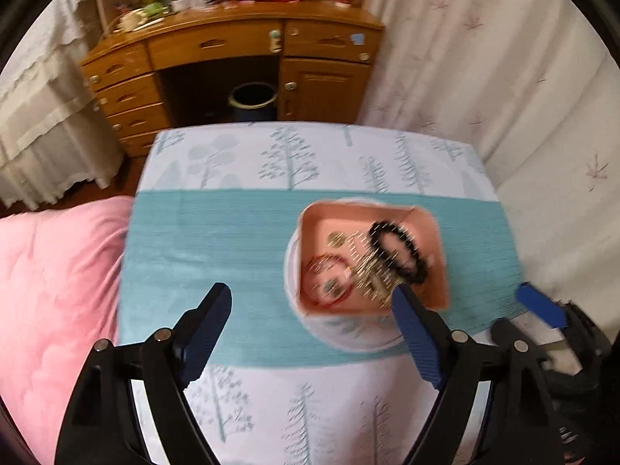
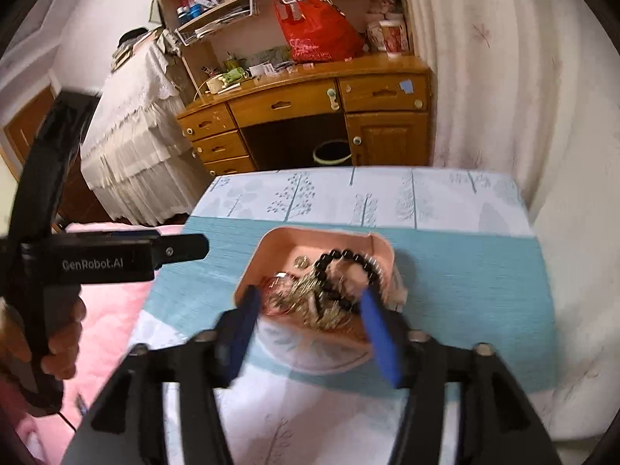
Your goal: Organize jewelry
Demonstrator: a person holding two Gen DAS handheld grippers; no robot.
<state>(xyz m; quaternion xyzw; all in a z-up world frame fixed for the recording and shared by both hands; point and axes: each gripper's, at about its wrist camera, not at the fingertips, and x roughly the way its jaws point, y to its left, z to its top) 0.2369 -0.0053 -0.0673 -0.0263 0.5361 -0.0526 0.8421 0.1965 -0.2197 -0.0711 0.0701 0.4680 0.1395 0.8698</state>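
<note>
A pink square tray (image 1: 434, 240) (image 2: 267, 255) rests on a white round plate (image 1: 348, 337) (image 2: 310, 360) on the teal cloth. In it lie a black bead bracelet (image 1: 399, 252) (image 2: 348, 267), a gold chain tangle (image 1: 368, 271) (image 2: 310, 302), a red bangle (image 1: 329, 279) and a coin-like piece (image 1: 336, 239). My left gripper (image 1: 310, 298) is open and empty, to the left and in front of the tray. My right gripper (image 2: 310, 302) is open and empty, its fingers on either side of the tray's near part, above the jewelry. It also shows in the left wrist view (image 1: 542, 306).
The table (image 1: 232, 232) has a tree-print cloth with a teal band. A pink quilt (image 1: 50, 290) lies to the left. A wooden desk (image 1: 232, 50) with a bin under it stands behind. A curtain (image 1: 503, 77) hangs on the right.
</note>
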